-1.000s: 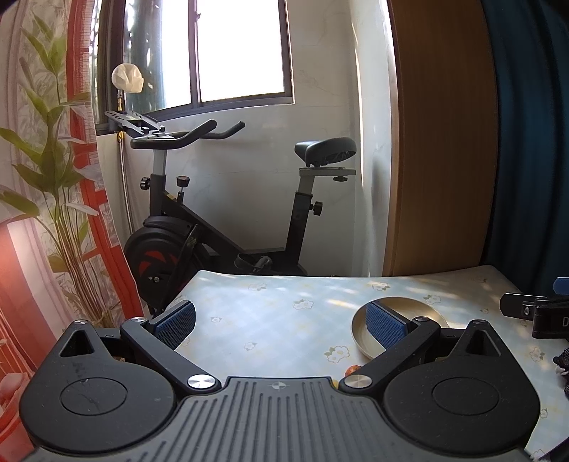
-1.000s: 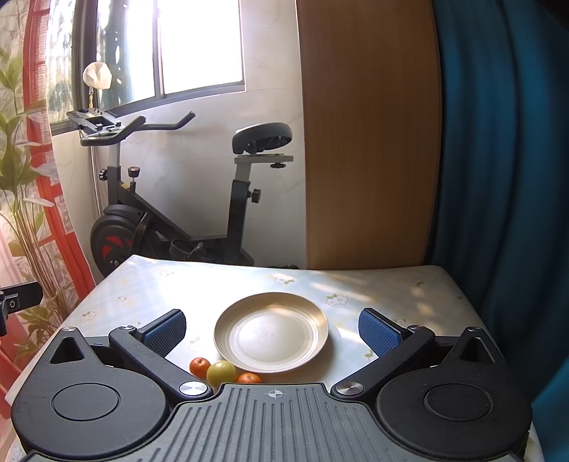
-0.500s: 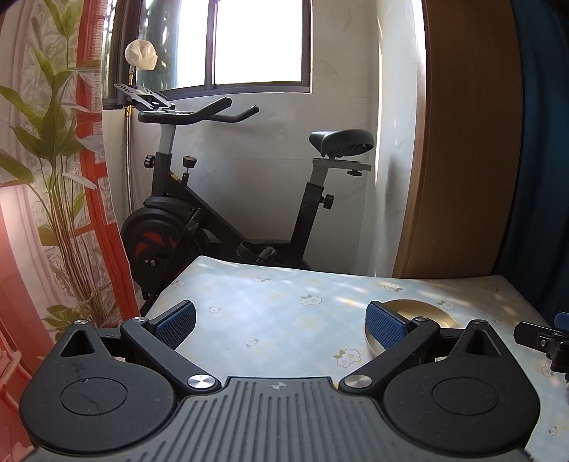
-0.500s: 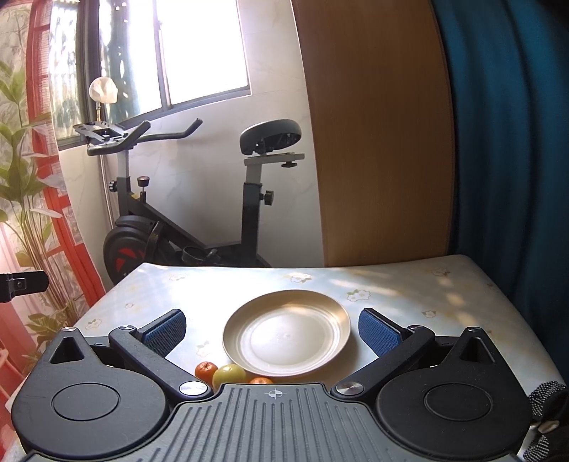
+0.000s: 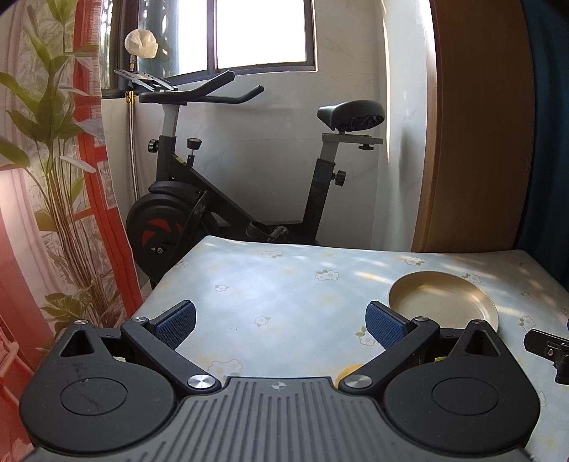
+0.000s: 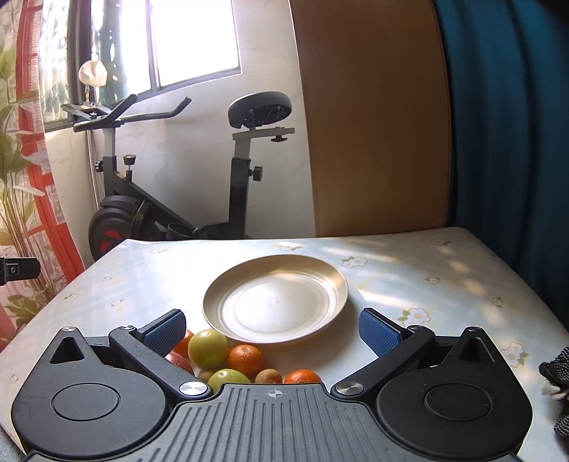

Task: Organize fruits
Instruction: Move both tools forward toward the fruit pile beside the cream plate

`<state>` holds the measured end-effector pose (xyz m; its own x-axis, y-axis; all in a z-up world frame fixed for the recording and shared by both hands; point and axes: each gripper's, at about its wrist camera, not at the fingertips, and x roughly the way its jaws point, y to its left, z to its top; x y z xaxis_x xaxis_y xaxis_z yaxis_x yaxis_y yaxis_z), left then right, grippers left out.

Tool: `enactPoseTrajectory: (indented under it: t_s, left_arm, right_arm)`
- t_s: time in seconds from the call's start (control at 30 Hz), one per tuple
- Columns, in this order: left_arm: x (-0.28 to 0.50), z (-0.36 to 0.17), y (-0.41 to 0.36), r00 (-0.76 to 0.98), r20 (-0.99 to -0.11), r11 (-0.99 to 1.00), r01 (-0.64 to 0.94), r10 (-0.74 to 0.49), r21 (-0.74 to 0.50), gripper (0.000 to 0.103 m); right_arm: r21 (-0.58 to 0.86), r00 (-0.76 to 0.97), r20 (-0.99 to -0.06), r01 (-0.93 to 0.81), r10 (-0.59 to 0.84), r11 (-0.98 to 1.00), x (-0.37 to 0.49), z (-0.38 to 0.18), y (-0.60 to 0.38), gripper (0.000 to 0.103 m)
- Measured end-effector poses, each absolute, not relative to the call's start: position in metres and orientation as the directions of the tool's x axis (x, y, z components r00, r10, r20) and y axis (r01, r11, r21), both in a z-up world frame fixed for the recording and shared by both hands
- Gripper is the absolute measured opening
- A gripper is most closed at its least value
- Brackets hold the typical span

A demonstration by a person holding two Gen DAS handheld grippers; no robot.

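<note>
Fruits [image 6: 227,359] lie heaped beside the empty plate [image 6: 275,296], ready for sorting; both tools, left [image 5: 281,321] and right [image 6: 272,328], gape wide, holding nothing.

We are holding the left gripper [image 5: 281,320] low over the surface [image 5: 284,284], its blue-padded fingers [image 5: 176,323] spread wide with nothing between them. A gold plate [image 5: 442,302] is sitting empty on the floral cloth just beyond our right finger. A sliver of something yellow [image 5: 345,371] is peeking out beside the gripper body. The tip of the right gripper [image 5: 547,348] is showing at the right edge. An exercise bike [image 5: 213,199] is standing beyond the surface under the window [image 5: 263,32].
</note>
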<state>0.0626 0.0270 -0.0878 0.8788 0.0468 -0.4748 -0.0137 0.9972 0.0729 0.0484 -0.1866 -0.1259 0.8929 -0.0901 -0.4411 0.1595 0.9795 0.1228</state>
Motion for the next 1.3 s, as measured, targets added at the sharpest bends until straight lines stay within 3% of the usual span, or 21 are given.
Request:
enactPoseTrajectory:
  t_s: [0.2,0.43,0.6,0.87,1.2,1.3]
  left_arm:
    - [0.067,-0.103,0.027,0.859,-0.506,0.994,-0.027,0.077,0.105,0.103]
    - [0.066,-0.108,0.021,0.867,-0.491,0.99,-0.013,0.082,0.142,0.103]
    - [0.064,-0.11,0.024,0.878,-0.476,0.99,0.016,0.052,0.137,0.103]
    - [0.064,-0.113,0.037,0.864,-0.499,0.994,-0.021,0.072,0.108,0.102]
    - [0.057,-0.119,0.063,0.825,-0.561,0.987,0.139,-0.07,0.082,0.095]
    - [0.047,-0.127,0.065,0.825,-0.564,0.983,0.141,-0.05,0.118,0.095]
  right_arm:
    - [0.206,0.886,-0.464,0.106,0.001,0.973,0.049,-0.145,-0.184,0.103]
    - [0.171,0.852,-0.522,0.057,0.041,0.984,0.053,-0.154,-0.17,0.103]
    - [0.086,0.847,-0.531,0.054,0.0,0.995,0.051,-0.158,-0.158,0.103]
    - [0.075,0.858,-0.51,-0.025,0.06,0.997,0.046,-0.157,-0.15,0.103]
    - [0.104,0.82,-0.538,-0.163,0.193,0.981,0.048,-0.161,-0.12,0.101]
    - [0.099,0.8,-0.556,-0.203,0.224,0.974,0.05,-0.166,-0.106,0.095]
